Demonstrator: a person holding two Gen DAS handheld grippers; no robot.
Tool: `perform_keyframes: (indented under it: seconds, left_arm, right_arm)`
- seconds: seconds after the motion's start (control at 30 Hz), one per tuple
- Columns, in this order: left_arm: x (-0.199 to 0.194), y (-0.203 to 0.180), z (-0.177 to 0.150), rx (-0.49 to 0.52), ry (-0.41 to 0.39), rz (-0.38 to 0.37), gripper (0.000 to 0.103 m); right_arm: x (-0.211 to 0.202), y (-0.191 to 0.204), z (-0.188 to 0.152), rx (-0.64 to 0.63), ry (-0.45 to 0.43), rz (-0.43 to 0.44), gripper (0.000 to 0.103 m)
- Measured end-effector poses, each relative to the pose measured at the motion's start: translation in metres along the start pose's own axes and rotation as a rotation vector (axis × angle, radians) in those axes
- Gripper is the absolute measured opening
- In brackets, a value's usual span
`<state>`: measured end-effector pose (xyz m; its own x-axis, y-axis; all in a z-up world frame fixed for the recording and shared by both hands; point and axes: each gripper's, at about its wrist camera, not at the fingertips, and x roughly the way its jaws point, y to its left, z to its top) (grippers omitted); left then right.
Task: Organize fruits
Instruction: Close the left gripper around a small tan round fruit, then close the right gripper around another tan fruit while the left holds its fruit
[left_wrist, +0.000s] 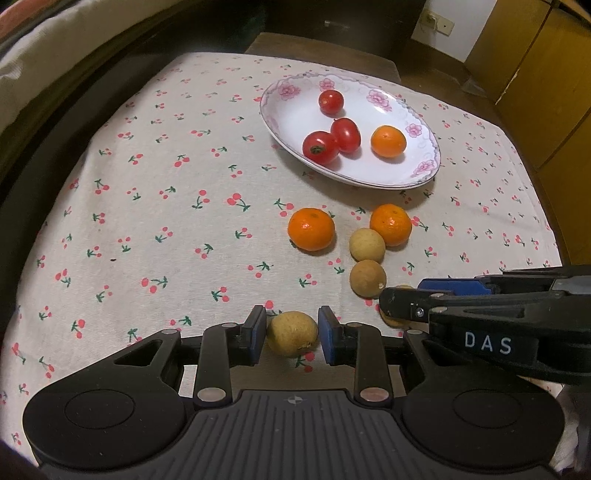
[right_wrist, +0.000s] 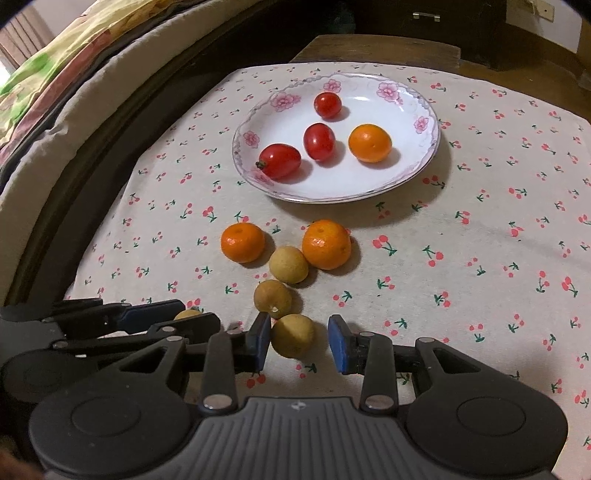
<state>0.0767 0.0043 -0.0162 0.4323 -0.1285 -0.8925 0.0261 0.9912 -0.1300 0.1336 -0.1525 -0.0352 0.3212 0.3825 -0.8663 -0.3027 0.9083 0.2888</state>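
A white flowered plate (left_wrist: 424, 173) sits toward the far side of the tabletop (left_wrist: 147, 221), which is covered by a cherry-print cloth. On the plate lie three small red tomatoes (left_wrist: 320, 147) and one small orange (left_wrist: 388, 141); two of the tomatoes touch each other and the third lies apart at the far rim.

Just in front of the plate, on the cloth, sit two larger oranges: the left orange (left_wrist: 311, 229) stands alone, and the right orange (left_wrist: 390, 224) touches a pale round fruit (left_wrist: 367, 245). Nearer still from the plate lies a browner round fruit (left_wrist: 368, 278), close to the pale one.

The left claw (left_wrist: 291, 336) is narrow, and a yellowish round fruit (left_wrist: 291, 338) sits between its blue pads; the left pad looks to be touching it, while a thin gap seems to show at the right pad, so I cannot tell for sure that it is gripped. This fruit rests on the cloth, on the near side from the plate.

The right claw (right_wrist: 300, 341) is also narrow, around another yellowish fruit (right_wrist: 292, 335). That fruit touches the left pad, and a clear gap separates it from the right pad (right_wrist: 338, 341). It lies on the cloth just beside the browner fruit, well in front of the plate.

The two claws are side by side at the near edge.
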Motion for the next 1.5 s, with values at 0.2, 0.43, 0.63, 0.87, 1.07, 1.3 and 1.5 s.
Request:
perform_keyframes:
  seconds: [0.2, 0.43, 0.63, 0.87, 1.07, 1.3, 1.5]
  left_arm:
    - [0.001, 0.003, 0.0, -0.009, 0.005, 0.003, 0.038]
    - [0.003, 0.002, 0.0, -0.002, 0.01, 0.008, 0.038]
    - [0.003, 0.002, -0.001, 0.004, 0.007, 0.017, 0.037]
    - [0.002, 0.001, 0.0, 0.011, 0.003, 0.006, 0.038]
    - [-0.002, -0.004, 0.001, 0.024, -0.009, -0.01, 0.039]
    - [-0.006, -0.002, 0.007, 0.012, -0.027, -0.016, 0.038]
    - [-0.01, -0.003, 0.016, 0.008, -0.047, -0.023, 0.039]
  right_arm:
    - [0.004, 0.0, -0.001, -0.002, 0.006, 0.008, 0.035]
    - [0.003, 0.005, -0.003, -0.032, 0.004, 0.015, 0.029]
    - [0.003, 0.008, -0.006, -0.039, -0.017, 0.003, 0.028]
    - [-0.003, 0.009, -0.006, -0.054, -0.022, -0.006, 0.028]
    - [-0.012, 0.003, -0.002, -0.035, -0.044, 0.0, 0.028]
    - [-0.023, -0.007, 0.004, -0.003, -0.08, -0.007, 0.028]
    - [-0.031, -0.015, 0.009, 0.022, -0.106, -0.011, 0.028]
